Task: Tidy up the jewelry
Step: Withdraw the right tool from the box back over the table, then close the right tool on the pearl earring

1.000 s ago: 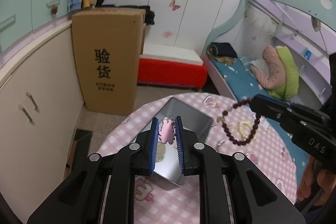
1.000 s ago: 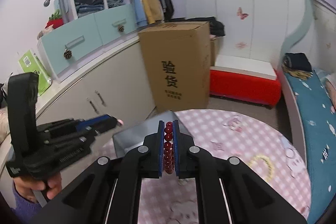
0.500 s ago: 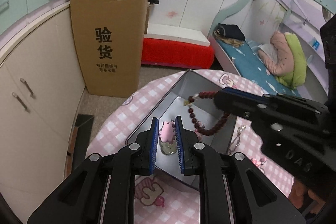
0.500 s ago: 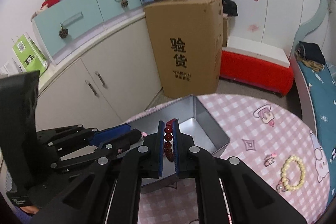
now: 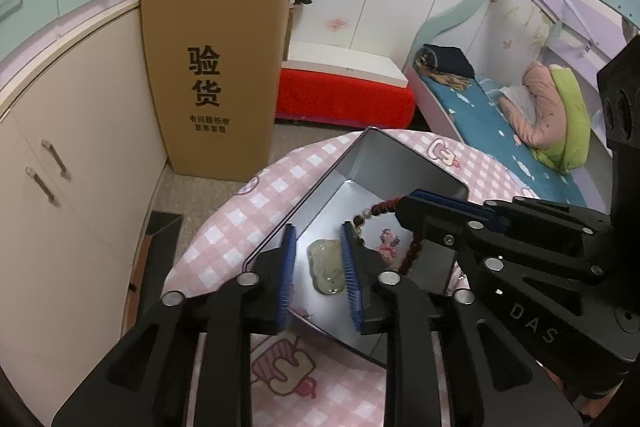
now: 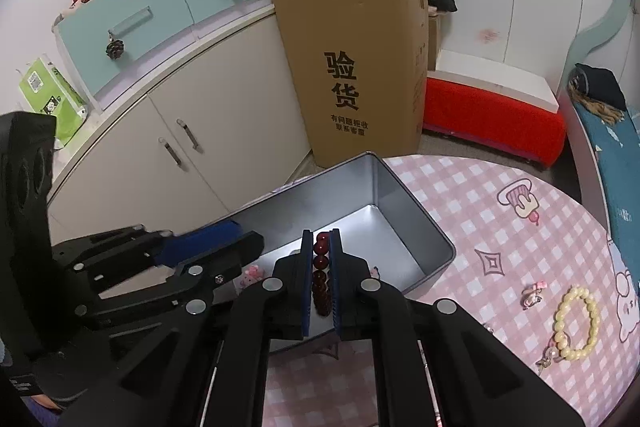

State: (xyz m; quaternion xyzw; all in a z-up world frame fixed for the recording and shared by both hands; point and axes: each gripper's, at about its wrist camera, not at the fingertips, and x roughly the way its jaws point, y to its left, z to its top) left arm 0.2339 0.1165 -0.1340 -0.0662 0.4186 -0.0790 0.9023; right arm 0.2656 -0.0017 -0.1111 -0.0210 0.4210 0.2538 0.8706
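— Hand-held gripper on our left (image 5: 319, 269) is opening over the tin (image 5: 404, 163); the pale green pendant (image 5: 326, 267) lies loose on the tin's floor between its pads. Our right hand-held gripper (image 6: 321, 277) pinches the dark red bead bracelet (image 6: 321, 267) above the tin.

— Beads look light, limp and slippery, so we grip across several. Readable writing: "验货" on the cardboard box (image 6: 352, 67) behind the tin, "DAS" on the right tool.

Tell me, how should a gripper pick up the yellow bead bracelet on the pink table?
Probably from straight above. The yellow bead bracelet lies flat as an open ring on the checked tablecloth, so put one finger inside the loop and one outside, pinching the bead strand across. Choose the side away from its dangling charm.
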